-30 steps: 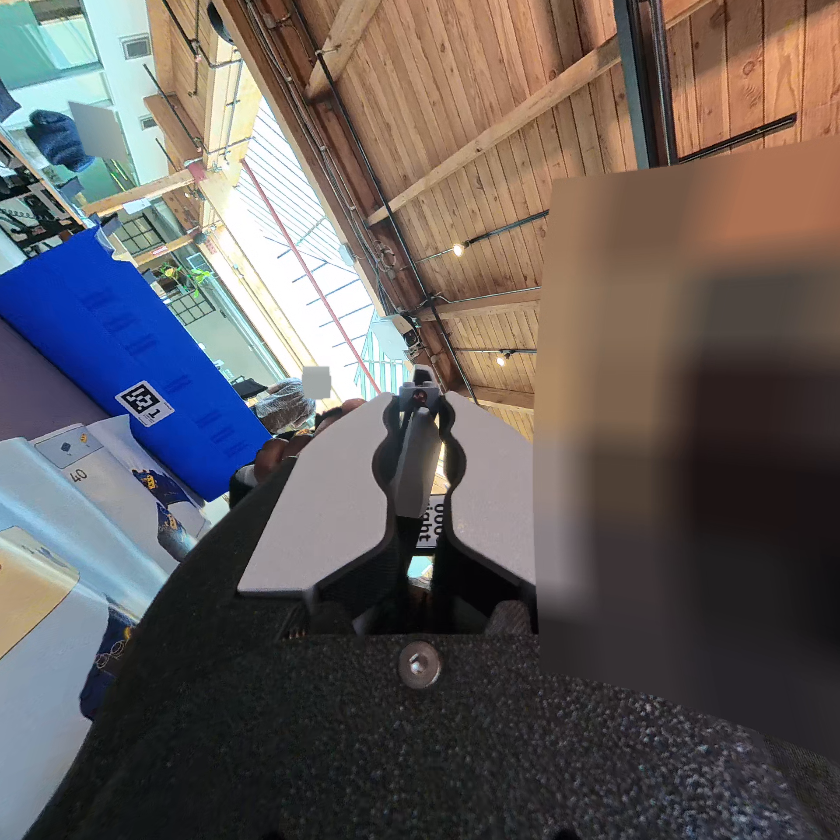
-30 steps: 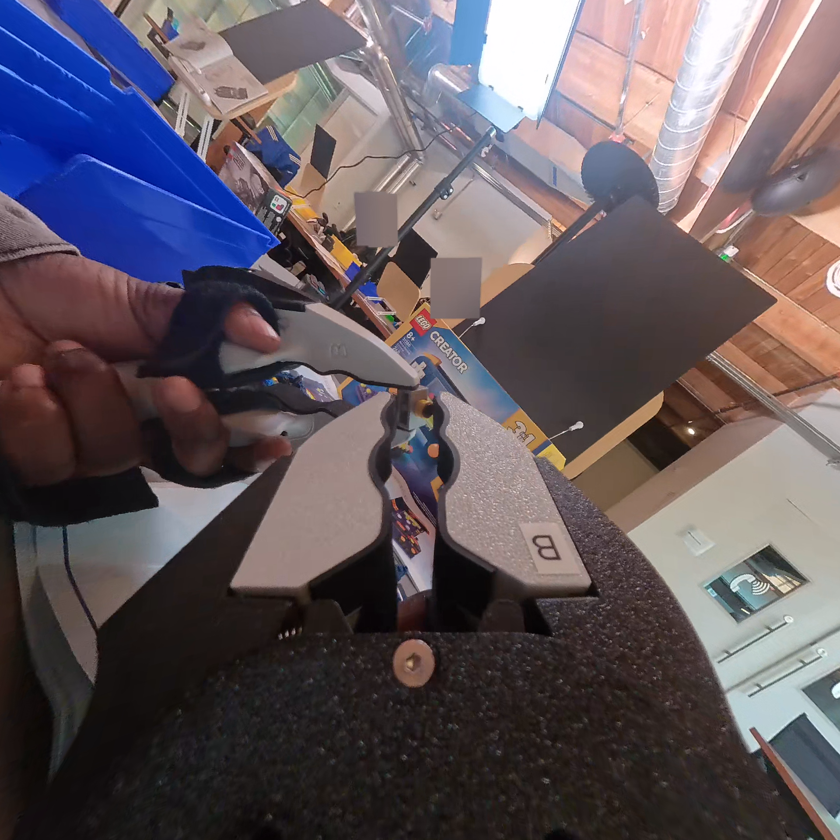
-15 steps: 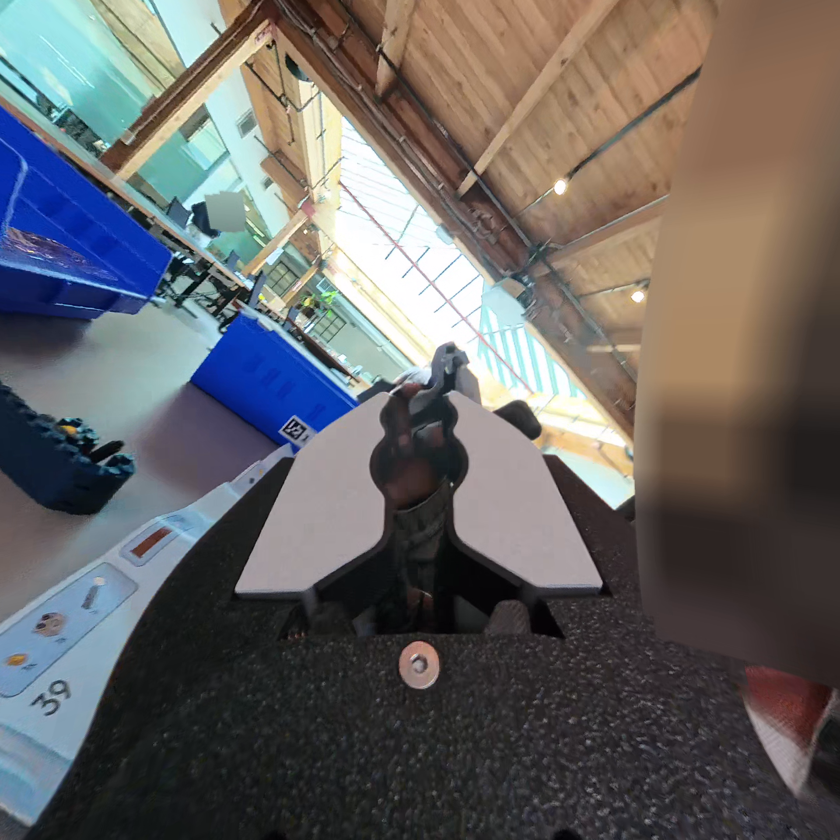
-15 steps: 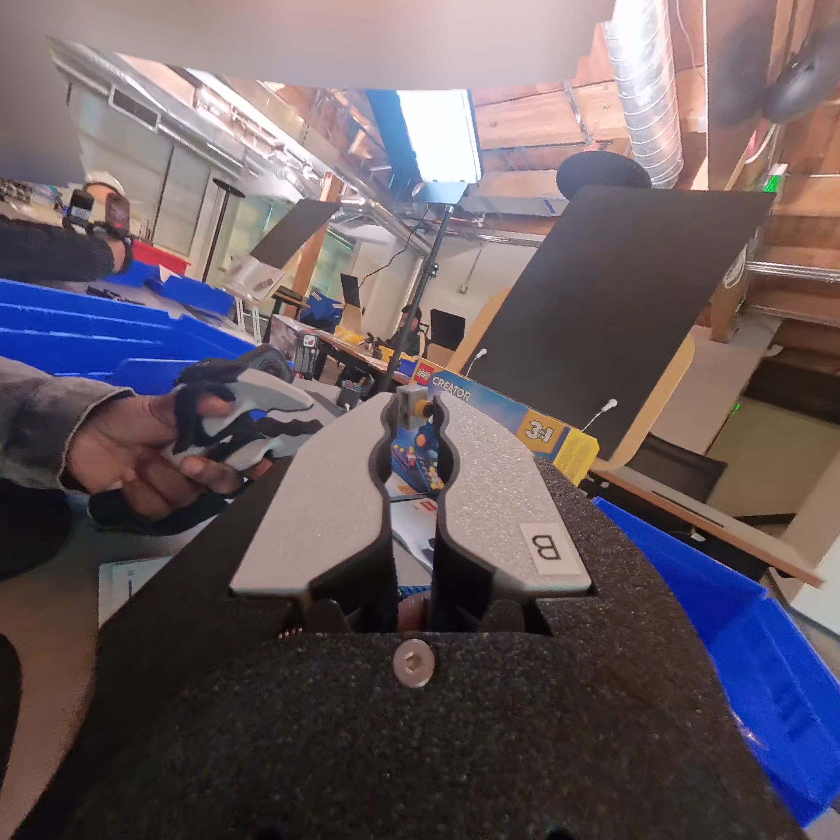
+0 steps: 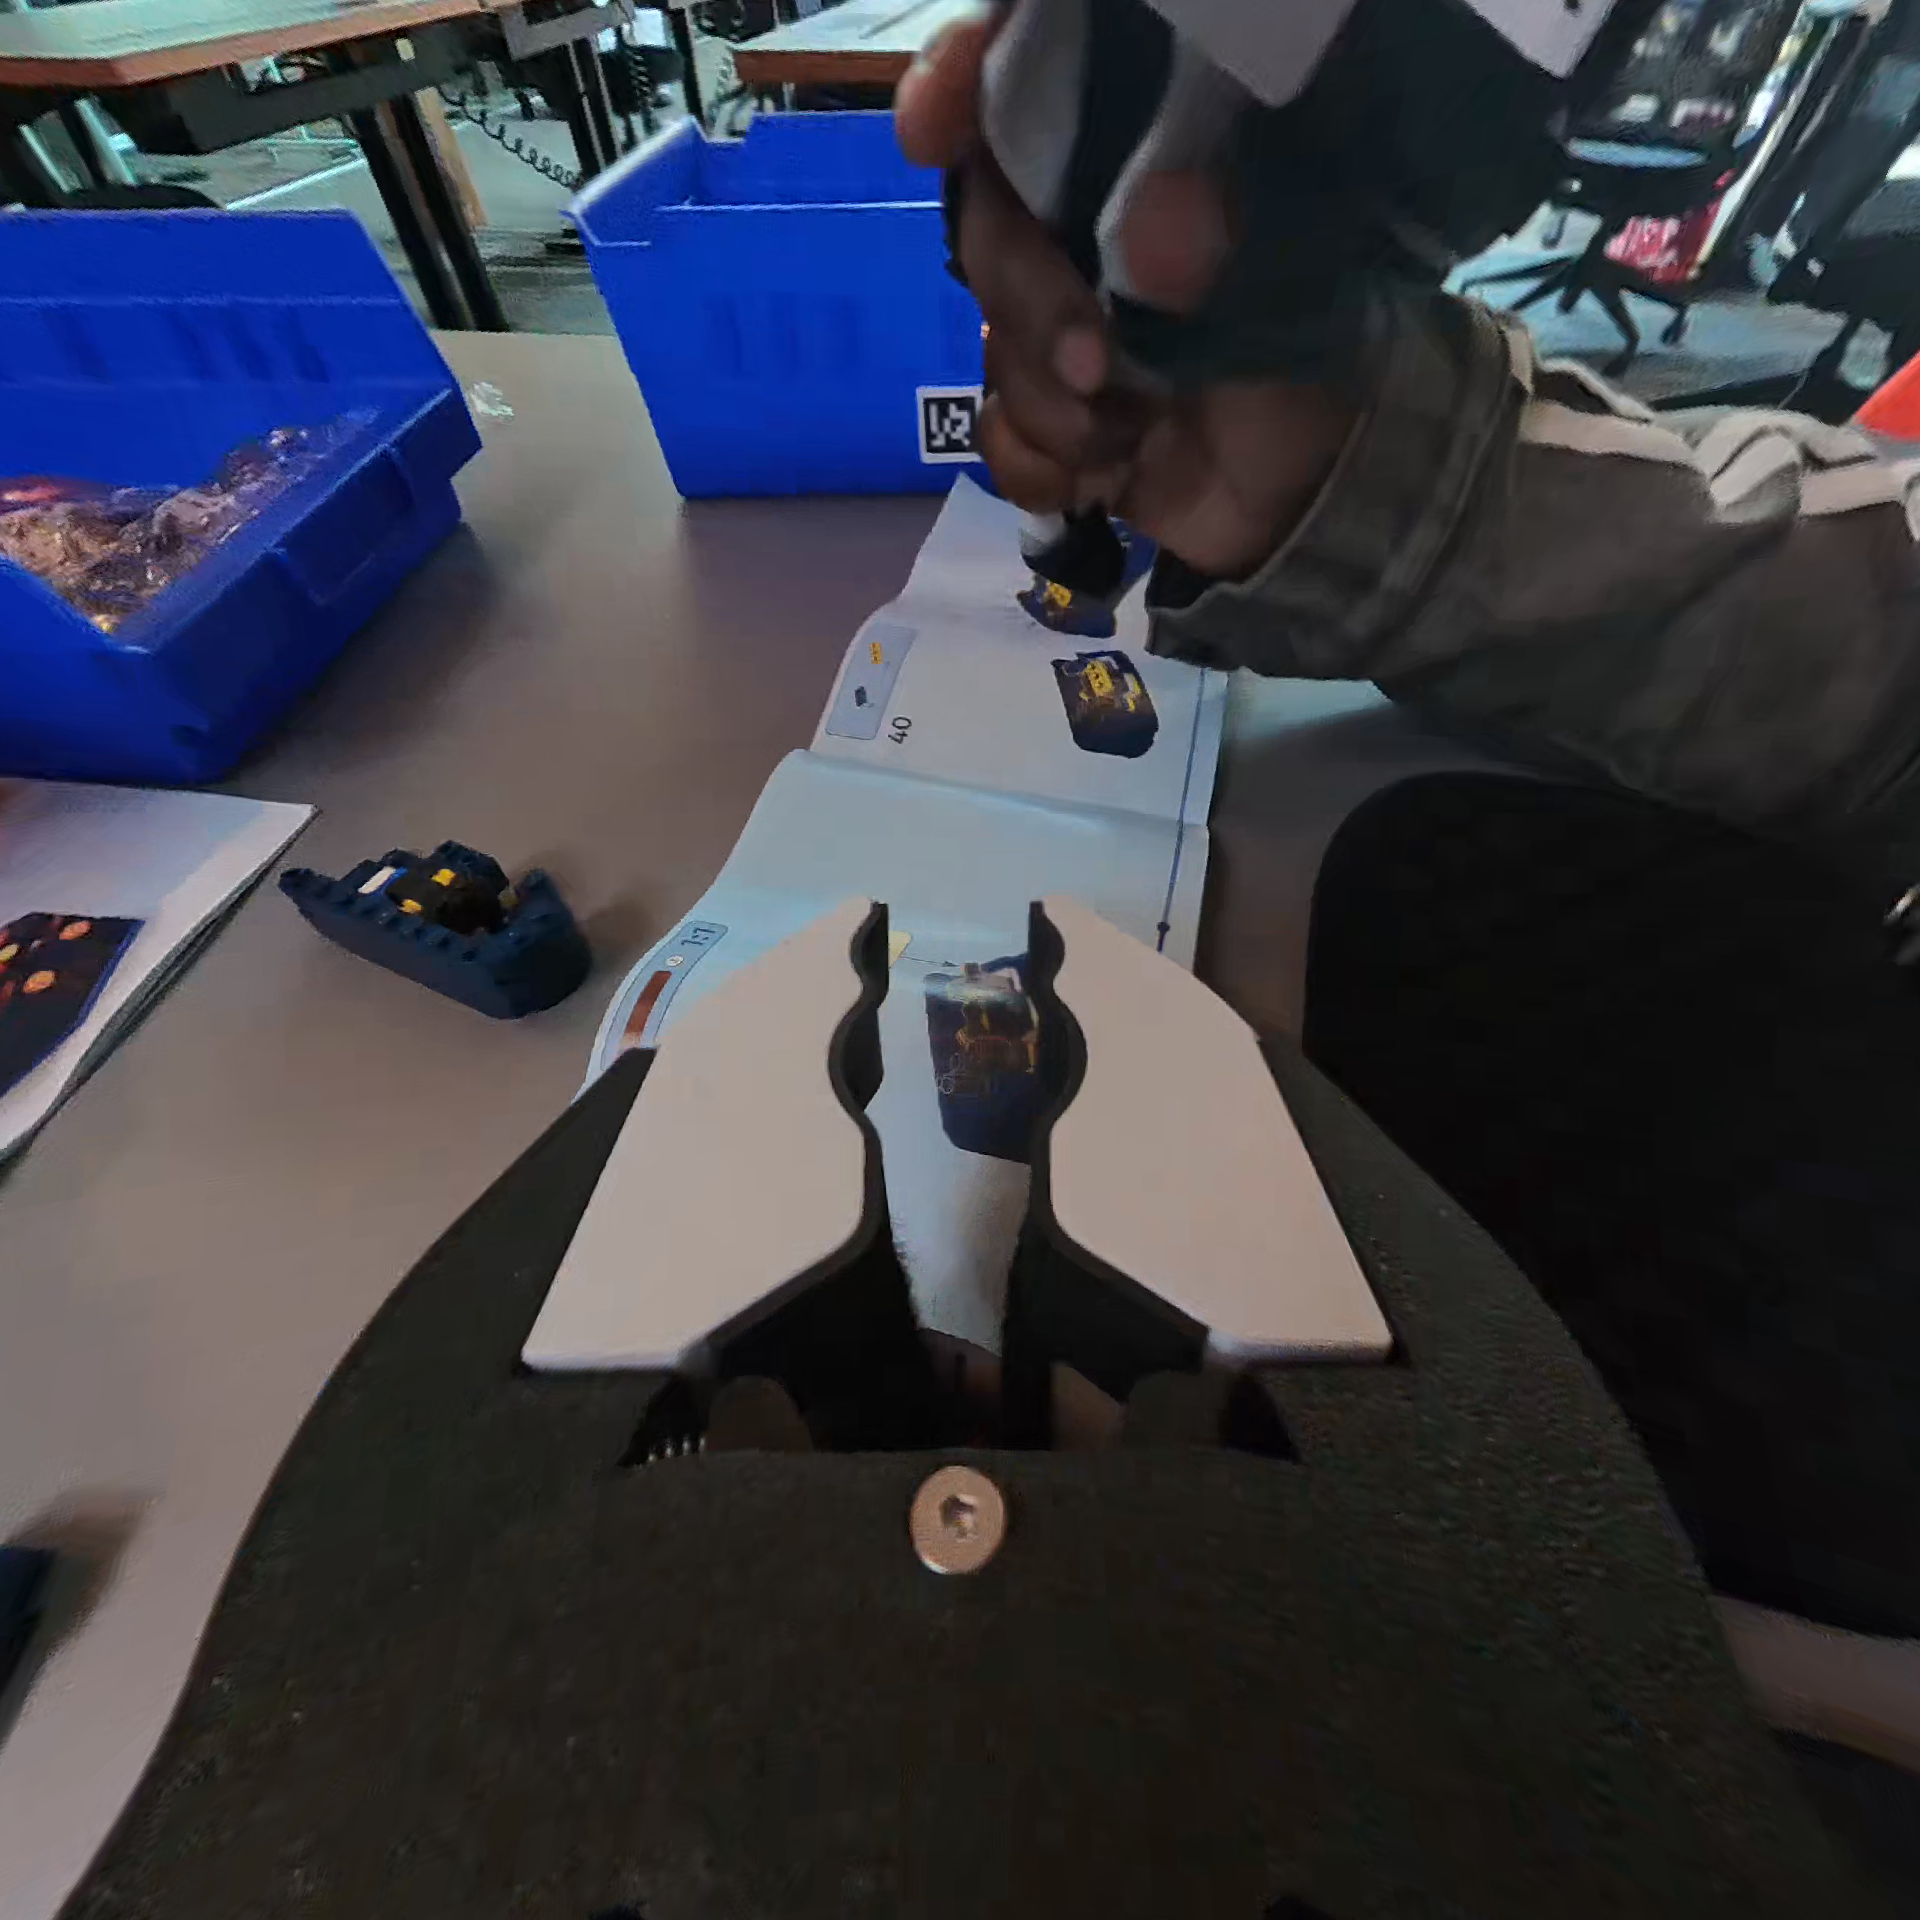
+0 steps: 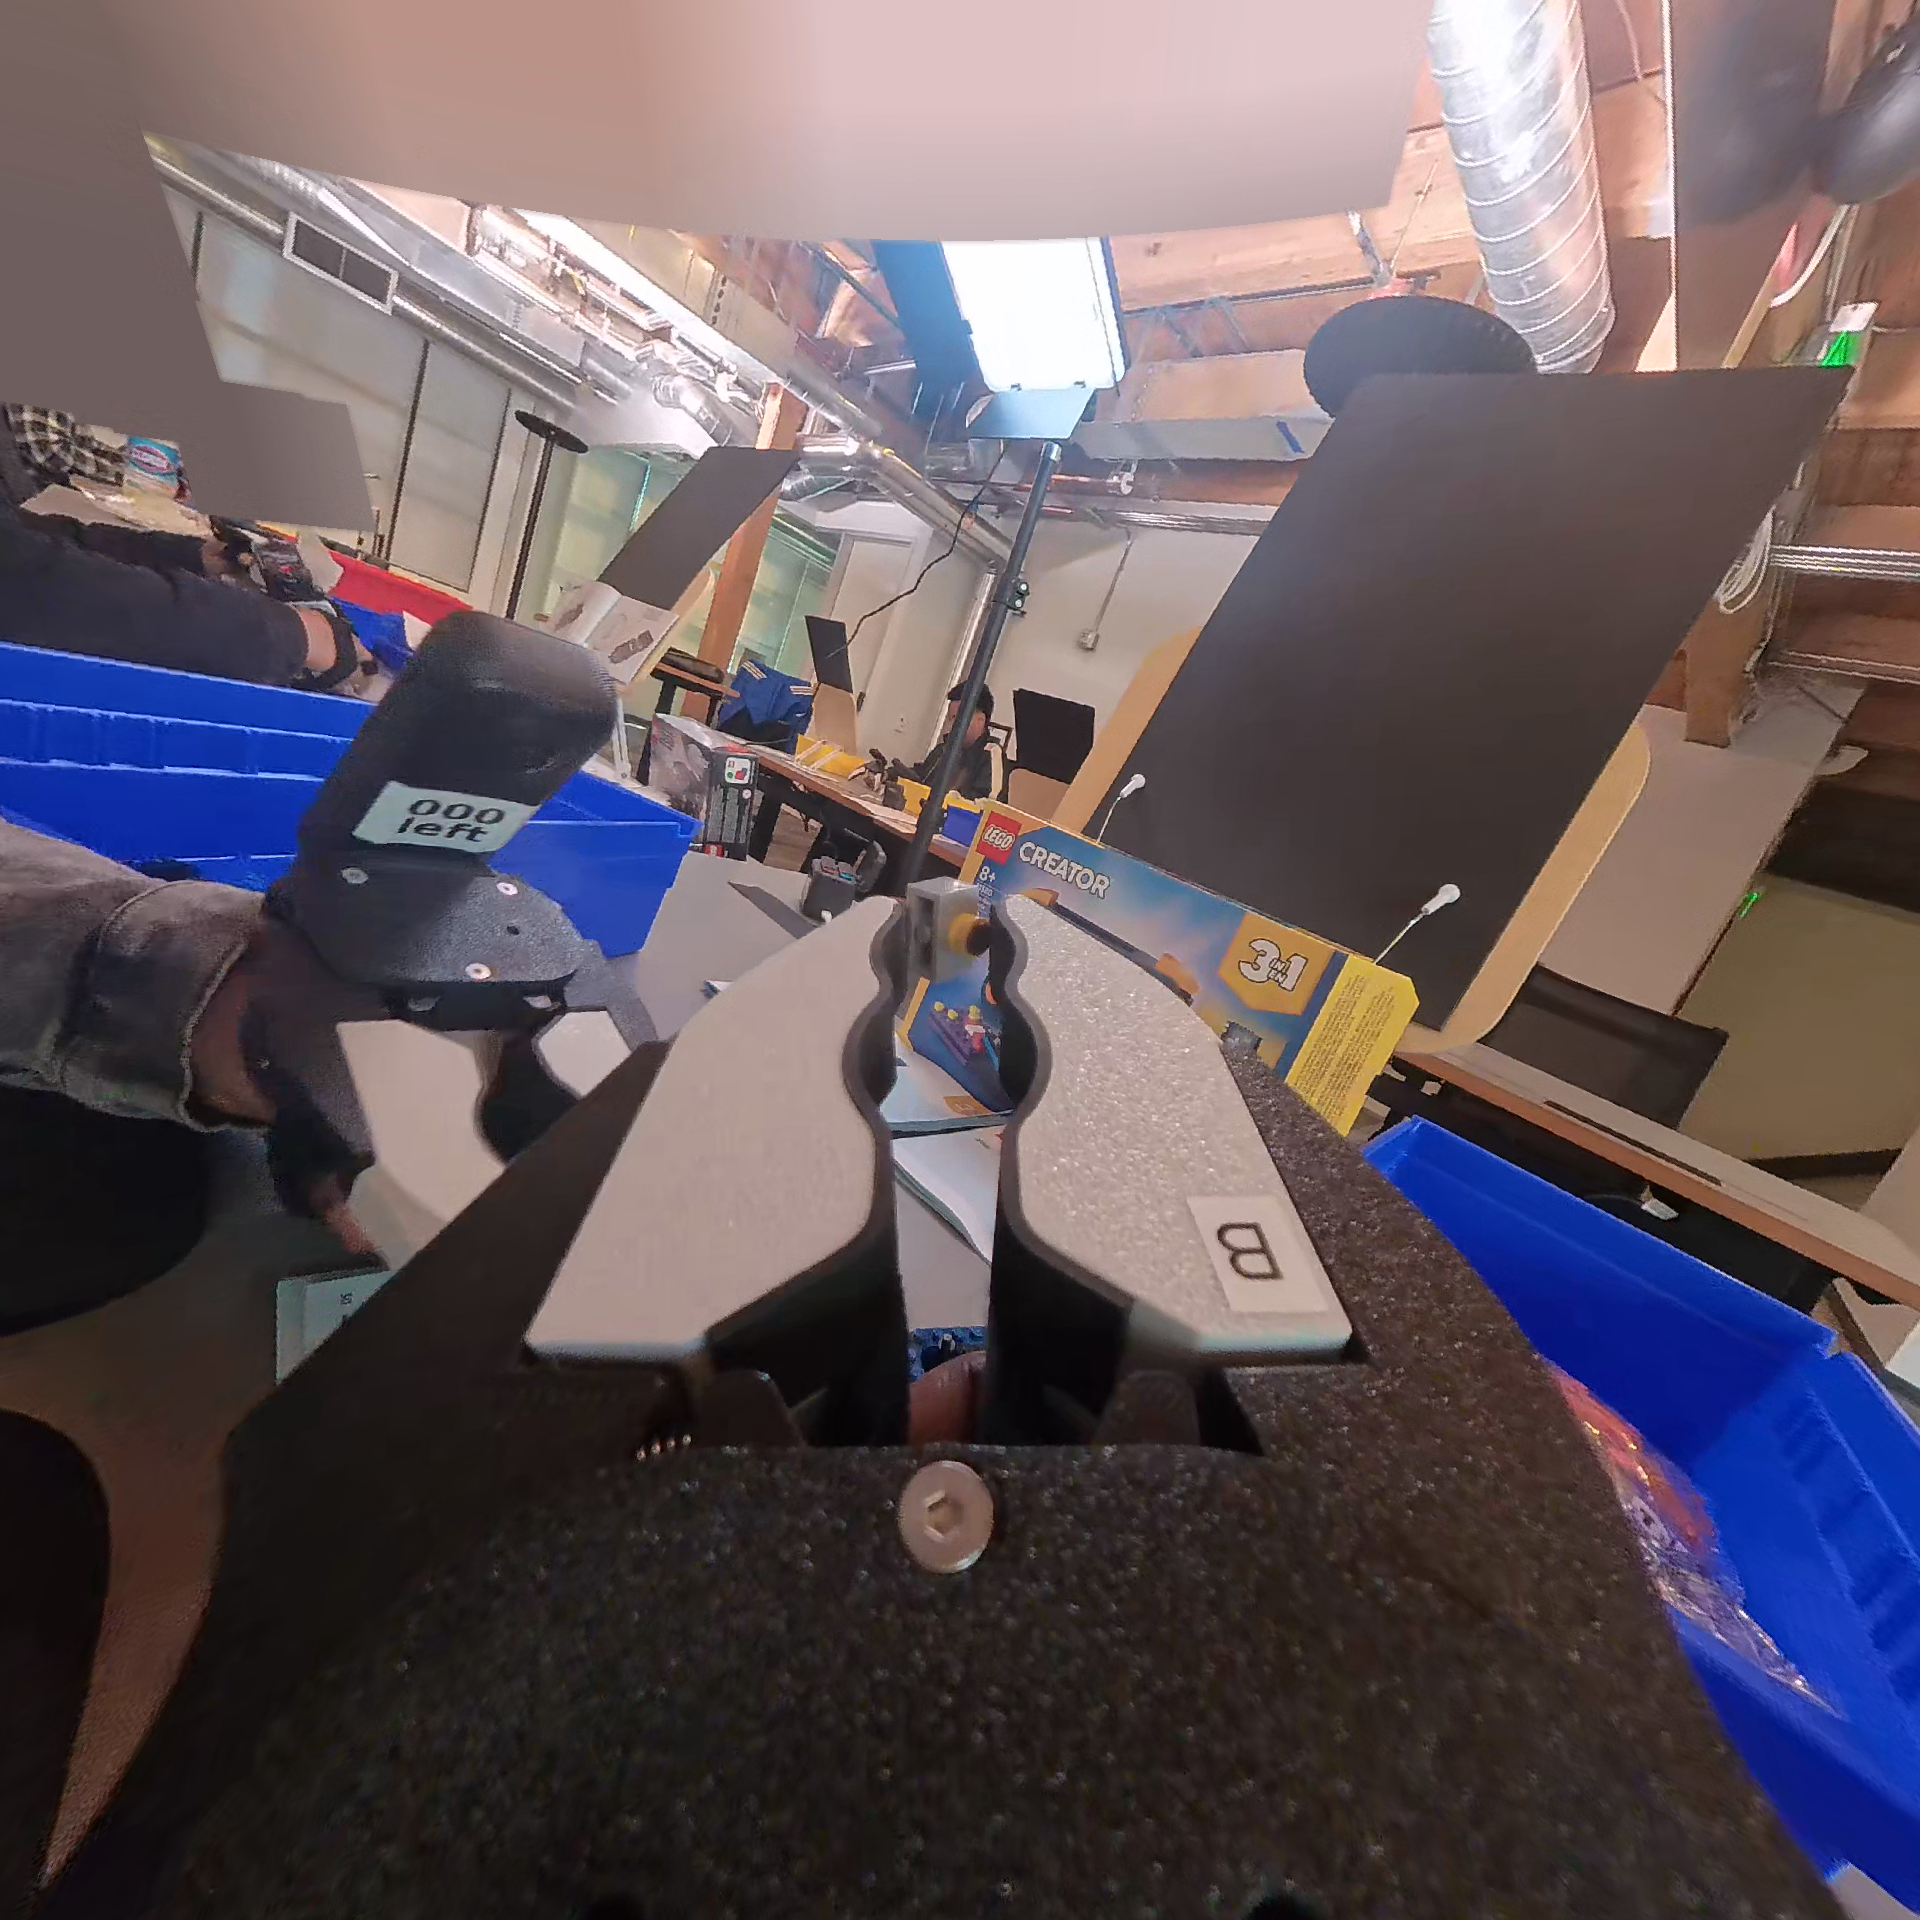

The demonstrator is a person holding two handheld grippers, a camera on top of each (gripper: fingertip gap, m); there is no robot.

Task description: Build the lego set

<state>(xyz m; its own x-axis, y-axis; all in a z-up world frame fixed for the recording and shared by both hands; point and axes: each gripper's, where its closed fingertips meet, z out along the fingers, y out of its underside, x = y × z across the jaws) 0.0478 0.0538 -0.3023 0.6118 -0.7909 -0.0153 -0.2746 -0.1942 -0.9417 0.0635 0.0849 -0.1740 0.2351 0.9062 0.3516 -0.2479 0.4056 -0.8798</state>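
Right claw [image 6: 940,930] clenched on a small grey brick with a yellow peg [image 6: 935,925], pinched at the very fingertips and raised well above the table [image 6: 665,935]. Left claw [image 5: 956,935] released, nothing between its fingers, hanging over the open instruction booklet [image 5: 935,831]. Out to its left on the table, well apart: a dark blue brick assembly [image 5: 442,925], long axis running left to right. Farther back, blue bins [image 5: 790,312].
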